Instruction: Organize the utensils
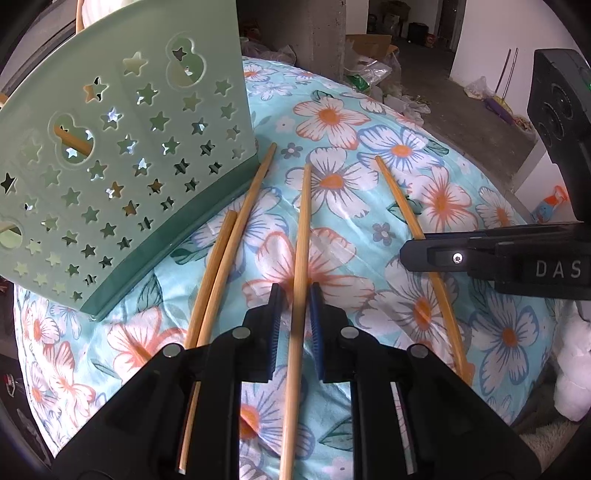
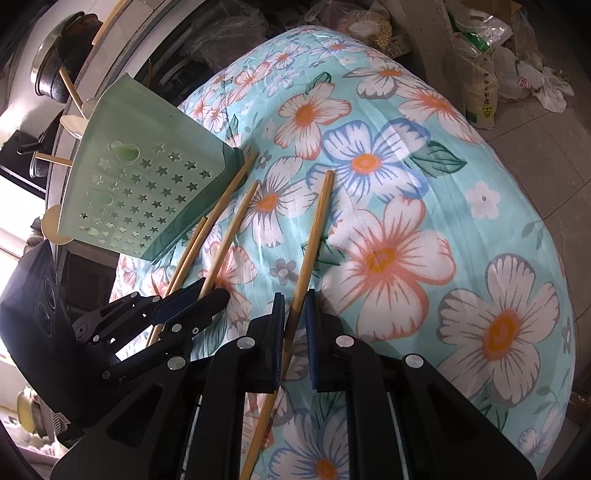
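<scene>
Several wooden chopsticks lie on a floral cloth (image 1: 369, 184). A green star-punched utensil holder (image 1: 122, 155) stands at the left, also in the right wrist view (image 2: 144, 195). My left gripper (image 1: 295, 291) straddles one chopstick (image 1: 303, 229), its pads close on either side but with a small gap. My right gripper (image 2: 294, 297) straddles the rightmost chopstick (image 2: 314, 236) the same way, and shows in the left wrist view (image 1: 417, 253). Two more chopsticks (image 1: 236, 236) lie beside the holder's base.
The cloth (image 2: 424, 184) covers a rounded table that drops off at its edges. Plastic bags (image 2: 480, 55) and boxes sit on the floor beyond. Pots and ladles (image 2: 59, 74) are at the far left. A concrete pillar (image 1: 321, 33) stands behind.
</scene>
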A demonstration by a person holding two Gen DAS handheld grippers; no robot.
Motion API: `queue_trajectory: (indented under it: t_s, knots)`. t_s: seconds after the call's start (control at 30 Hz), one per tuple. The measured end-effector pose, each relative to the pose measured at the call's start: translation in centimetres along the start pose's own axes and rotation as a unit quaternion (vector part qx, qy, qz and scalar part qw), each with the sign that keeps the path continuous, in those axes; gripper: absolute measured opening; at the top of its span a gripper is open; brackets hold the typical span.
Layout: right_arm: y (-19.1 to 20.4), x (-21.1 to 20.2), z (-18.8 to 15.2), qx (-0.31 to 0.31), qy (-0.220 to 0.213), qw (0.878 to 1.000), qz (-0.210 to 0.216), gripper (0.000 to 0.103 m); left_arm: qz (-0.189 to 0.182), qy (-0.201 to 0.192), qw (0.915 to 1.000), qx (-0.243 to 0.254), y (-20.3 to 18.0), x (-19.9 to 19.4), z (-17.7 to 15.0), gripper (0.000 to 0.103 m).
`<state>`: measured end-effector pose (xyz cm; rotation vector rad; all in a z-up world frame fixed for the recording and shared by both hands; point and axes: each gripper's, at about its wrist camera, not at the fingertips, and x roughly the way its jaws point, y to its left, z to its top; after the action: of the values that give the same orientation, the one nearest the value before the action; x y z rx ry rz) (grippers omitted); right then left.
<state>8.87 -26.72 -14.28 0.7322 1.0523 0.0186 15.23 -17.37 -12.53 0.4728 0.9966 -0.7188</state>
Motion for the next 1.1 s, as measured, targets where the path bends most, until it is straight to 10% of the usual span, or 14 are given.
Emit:
queue_trajectory:
  t_s: [1.1]
  knots:
    - [-0.26,-0.01,0.12,0.009,0.001,1.000,0.005,0.011,-0.003,-0.001,1.0000,-0.004,0.44,0.00,-0.08,0.013]
